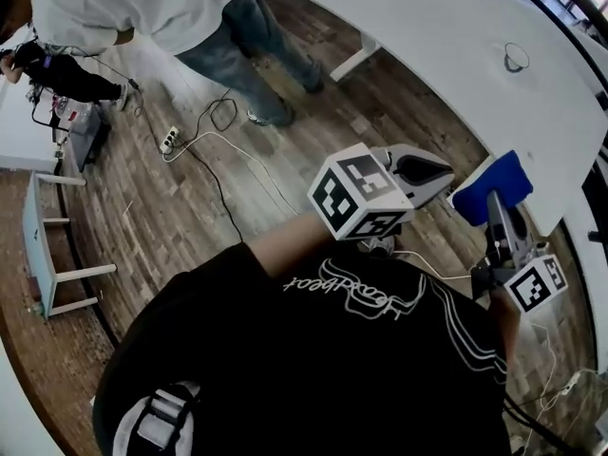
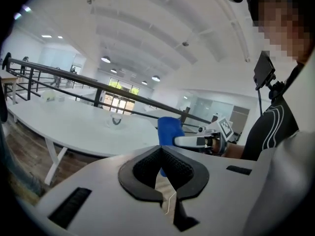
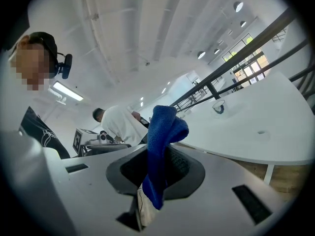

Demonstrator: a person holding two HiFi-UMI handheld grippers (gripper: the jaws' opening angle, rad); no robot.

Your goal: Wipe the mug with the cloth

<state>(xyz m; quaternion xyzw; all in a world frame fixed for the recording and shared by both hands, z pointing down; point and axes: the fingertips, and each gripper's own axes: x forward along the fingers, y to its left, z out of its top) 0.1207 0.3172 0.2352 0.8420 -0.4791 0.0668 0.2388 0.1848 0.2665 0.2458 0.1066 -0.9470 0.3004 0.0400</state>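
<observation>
Worktop (image 1: 446, 27): white, curved, almost bare. Both grippers are held off the worktop's near edge, over the wood floor (image 1: 171, 217), not above the top.

Left gripper (image 1: 429, 171): jaws closed on each other, nothing between them.

Right gripper (image 1: 495, 209): jaws clamped on the blue cloth (image 1: 490, 186); a fold stands up past them, just beside the worktop's edge.

Mug (image 1: 514, 57): probably the small pale cup-like thing standing on the worktop, well in from the edge and well apart from both grippers. Too small to confirm a handle.

Step, judged: approach. Cloth in hand, mug untouched, wiping not begun. The next move calls for a reach across the worktop, the left jaws parting to take or steady the mug, then the cloth brought against it.

Writing: white cursive print on the black shirt (image 1: 370, 297), upside down, not legible. The marker cubes (image 1: 356, 193) carry only square patterns
</observation>
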